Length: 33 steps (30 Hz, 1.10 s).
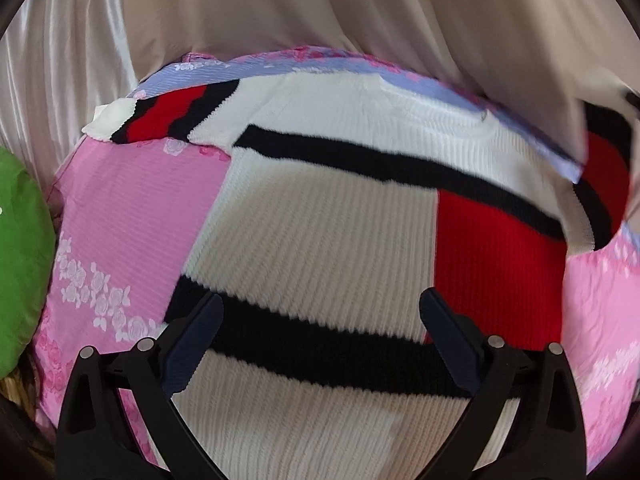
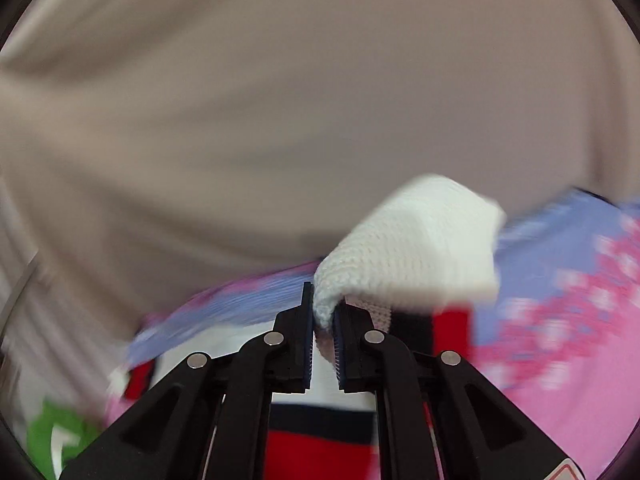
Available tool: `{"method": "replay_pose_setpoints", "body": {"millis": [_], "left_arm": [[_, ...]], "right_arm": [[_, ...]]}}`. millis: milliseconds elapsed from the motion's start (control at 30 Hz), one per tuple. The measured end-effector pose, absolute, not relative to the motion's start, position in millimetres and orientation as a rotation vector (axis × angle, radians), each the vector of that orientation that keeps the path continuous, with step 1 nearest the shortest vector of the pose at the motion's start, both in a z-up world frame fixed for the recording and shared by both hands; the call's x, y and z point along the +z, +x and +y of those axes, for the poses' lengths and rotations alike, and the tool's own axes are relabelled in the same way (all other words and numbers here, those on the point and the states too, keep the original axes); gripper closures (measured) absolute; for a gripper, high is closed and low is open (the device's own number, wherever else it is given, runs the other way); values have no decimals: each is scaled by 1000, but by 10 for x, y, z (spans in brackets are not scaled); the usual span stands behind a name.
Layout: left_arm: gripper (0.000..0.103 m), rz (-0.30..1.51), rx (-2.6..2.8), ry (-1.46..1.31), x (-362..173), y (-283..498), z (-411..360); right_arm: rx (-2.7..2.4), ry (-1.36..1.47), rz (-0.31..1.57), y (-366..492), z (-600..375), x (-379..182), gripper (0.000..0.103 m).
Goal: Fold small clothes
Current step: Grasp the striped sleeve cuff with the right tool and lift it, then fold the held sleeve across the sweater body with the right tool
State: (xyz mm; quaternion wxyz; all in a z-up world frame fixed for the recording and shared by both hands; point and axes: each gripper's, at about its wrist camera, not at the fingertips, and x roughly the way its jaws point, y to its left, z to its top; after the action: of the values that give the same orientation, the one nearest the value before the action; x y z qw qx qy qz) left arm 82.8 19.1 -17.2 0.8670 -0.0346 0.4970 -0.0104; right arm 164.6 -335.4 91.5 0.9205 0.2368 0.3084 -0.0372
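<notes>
A small white knit sweater (image 1: 320,220) with black stripes and red blocks lies spread flat on a pink and lilac flowered sheet (image 1: 132,220). Its left sleeve (image 1: 160,120) lies stretched out to the left. My left gripper (image 1: 322,320) is open and empty, hovering just above the sweater's lower black stripe. My right gripper (image 2: 323,320) is shut on the white cuff (image 2: 412,244) of the sweater's other sleeve and holds it lifted off the sheet. That view is blurred. The raised sleeve also shows at the right edge of the left wrist view (image 1: 604,172).
A beige satin cloth (image 1: 320,12) hangs behind the sheet. A green cushion (image 1: 20,260) sits at the left edge, also low left in the right wrist view (image 2: 56,436).
</notes>
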Motion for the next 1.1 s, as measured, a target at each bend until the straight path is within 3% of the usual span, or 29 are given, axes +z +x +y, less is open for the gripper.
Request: {"method": "replay_pose_setpoints", "body": {"millis": [67, 133, 267, 367, 567, 633, 733, 767, 800, 833, 867, 900, 1033, 1100], "left_arm": [[6, 1026, -30, -124, -114, 929, 287], [5, 1011, -41, -164, -70, 1038, 363], [5, 1038, -80, -263, -99, 1398, 472], [5, 1083, -119, -369, -246, 1800, 440], [5, 1121, -104, -454, -615, 2522, 234], [7, 1139, -85, -454, -721, 2725, 151], [38, 1170, -31, -418, -858, 2882, 82], [63, 1146, -21, -388, -830, 2885, 52], [76, 1139, -49, -374, -816, 2908, 18], [95, 1154, -81, -378, -803, 2928, -7], [96, 1151, -87, -392, -770, 2928, 7], [96, 1127, -93, -403, -705, 2920, 29], [96, 1068, -93, -329, -531, 2856, 31], [96, 1093, -56, -274, -672, 2834, 35]], "right_arm": [[72, 455, 686, 1912, -2714, 804, 87], [173, 358, 768, 2143, -2050, 484, 63], [157, 277, 861, 2084, -1593, -9, 63], [30, 328, 892, 1641, -1860, -138, 51], [-273, 504, 992, 974, -2857, -501, 49], [-335, 533, 995, 929, -3033, -577, 44], [-368, 498, 1014, 997, -3215, -685, 42], [-367, 487, 1020, 1031, -3228, -725, 42], [-358, 471, 1020, 1127, -3225, -765, 42], [-346, 455, 1022, 1198, -3201, -821, 50], [-333, 439, 1025, 1267, -3165, -842, 65], [-307, 432, 1024, 1341, -3156, -853, 89], [-290, 434, 873, 1320, -3123, -377, 92], [-327, 388, 871, 1266, -3172, -420, 92]]}}
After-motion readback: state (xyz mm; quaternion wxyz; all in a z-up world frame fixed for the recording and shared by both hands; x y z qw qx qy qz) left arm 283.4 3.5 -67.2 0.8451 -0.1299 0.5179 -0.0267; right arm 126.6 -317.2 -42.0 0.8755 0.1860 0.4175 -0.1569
